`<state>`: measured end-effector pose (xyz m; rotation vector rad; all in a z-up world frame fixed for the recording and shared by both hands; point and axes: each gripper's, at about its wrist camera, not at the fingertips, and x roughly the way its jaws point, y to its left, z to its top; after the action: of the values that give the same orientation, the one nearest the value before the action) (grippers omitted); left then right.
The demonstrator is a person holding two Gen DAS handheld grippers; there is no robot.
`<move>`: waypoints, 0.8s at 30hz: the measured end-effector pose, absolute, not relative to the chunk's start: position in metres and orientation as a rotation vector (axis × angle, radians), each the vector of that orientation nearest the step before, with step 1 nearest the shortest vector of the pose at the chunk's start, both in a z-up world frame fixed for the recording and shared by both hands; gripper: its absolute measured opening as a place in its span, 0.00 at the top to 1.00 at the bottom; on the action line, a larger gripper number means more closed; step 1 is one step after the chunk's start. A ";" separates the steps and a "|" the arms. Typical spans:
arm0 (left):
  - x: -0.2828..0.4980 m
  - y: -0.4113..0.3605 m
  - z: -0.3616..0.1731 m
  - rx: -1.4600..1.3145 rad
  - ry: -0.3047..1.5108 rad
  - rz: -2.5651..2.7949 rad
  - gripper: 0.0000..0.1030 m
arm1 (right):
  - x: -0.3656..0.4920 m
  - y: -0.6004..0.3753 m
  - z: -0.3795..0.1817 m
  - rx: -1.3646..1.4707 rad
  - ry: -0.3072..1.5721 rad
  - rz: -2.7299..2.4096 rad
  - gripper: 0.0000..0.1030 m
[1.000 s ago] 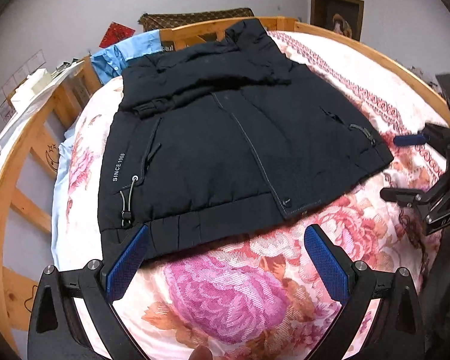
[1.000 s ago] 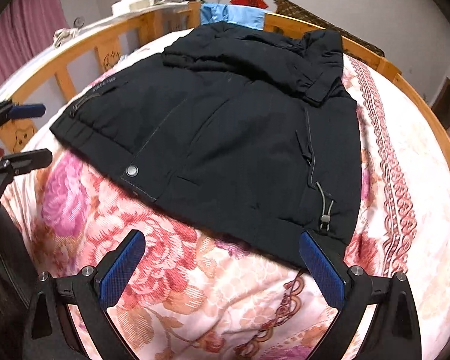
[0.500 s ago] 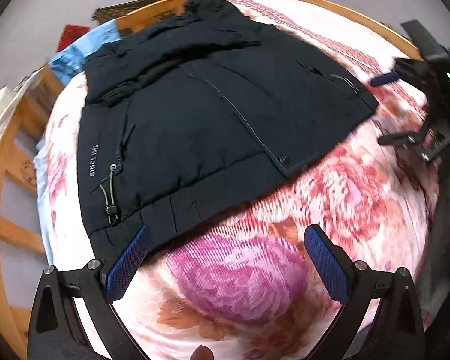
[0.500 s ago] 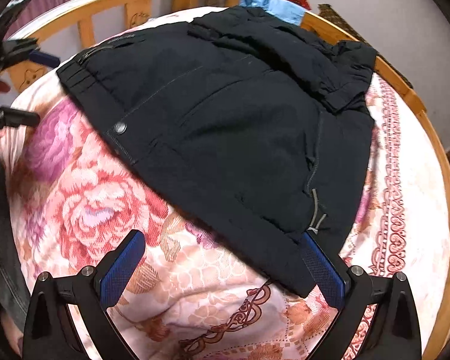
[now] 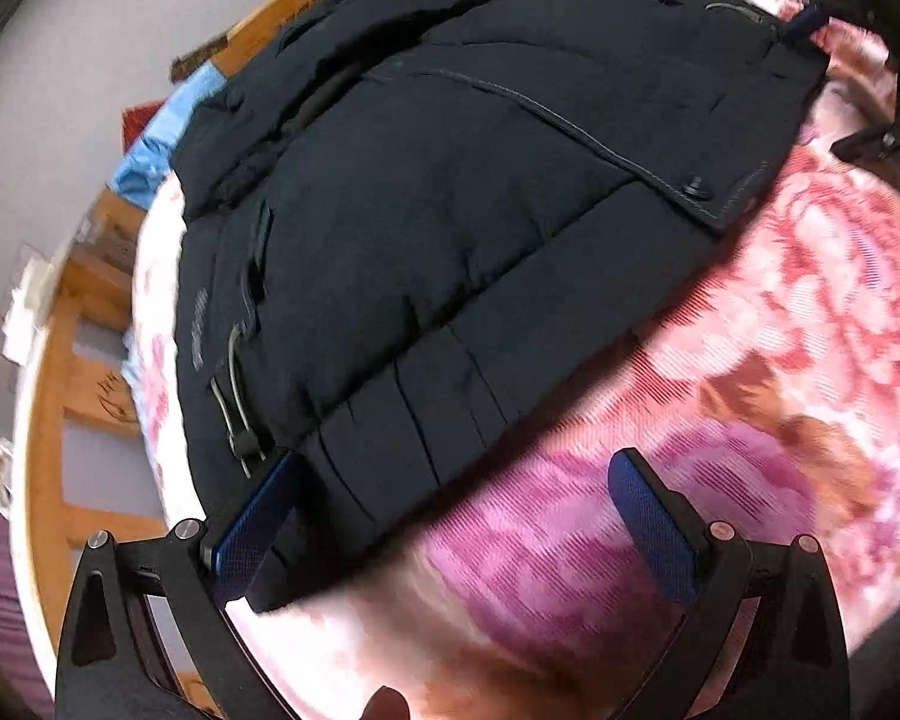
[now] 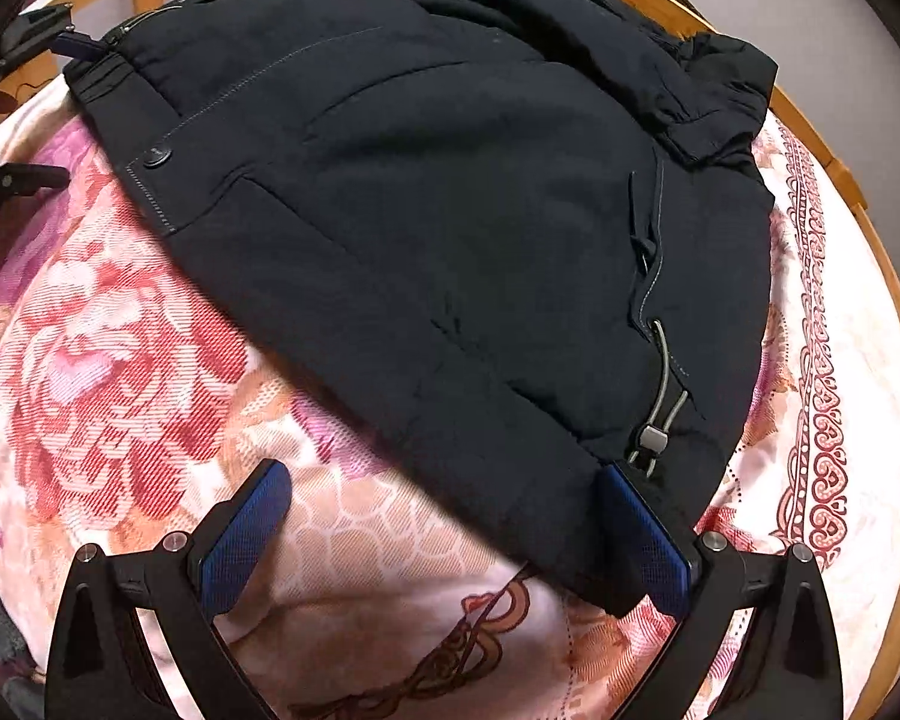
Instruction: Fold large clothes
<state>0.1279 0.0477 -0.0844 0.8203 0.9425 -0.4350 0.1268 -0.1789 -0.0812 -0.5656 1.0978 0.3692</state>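
A: Left wrist view: where does the left gripper (image 5: 450, 516) stand?

B: Spread wide, gripping nothing, at the hem corner of the black padded jacket (image 5: 450, 198) lying flat on the floral bedsheet (image 5: 780, 360), one blue pad (image 5: 252, 528) touching the fabric.

A: Right wrist view?

B: The right gripper (image 6: 444, 534) is likewise spread and empty at the opposite corner beside the drawcord toggle (image 6: 651, 438), probably so both corners lift together.

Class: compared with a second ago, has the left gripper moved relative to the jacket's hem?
Yes. The left gripper has closed in on the black jacket: its open jaws now straddle the hem corner by the drawcord toggle.
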 end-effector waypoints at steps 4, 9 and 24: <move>0.130 0.044 -0.089 0.889 0.830 -0.373 0.03 | 0.130 -0.181 -0.082 -0.548 1.081 0.356 0.00; 0.133 0.046 -0.092 0.923 0.735 -0.259 0.03 | 0.130 -0.176 -0.086 -0.593 1.061 0.351 0.00; 0.130 0.057 -0.088 0.897 0.623 -0.178 0.35 | 0.130 -0.155 -0.093 -0.765 0.887 0.188 0.13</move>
<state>0.1303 0.0572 -0.0880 0.8973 0.6227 -0.1779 0.1297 -0.1548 -0.0925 -0.7648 0.8869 0.1878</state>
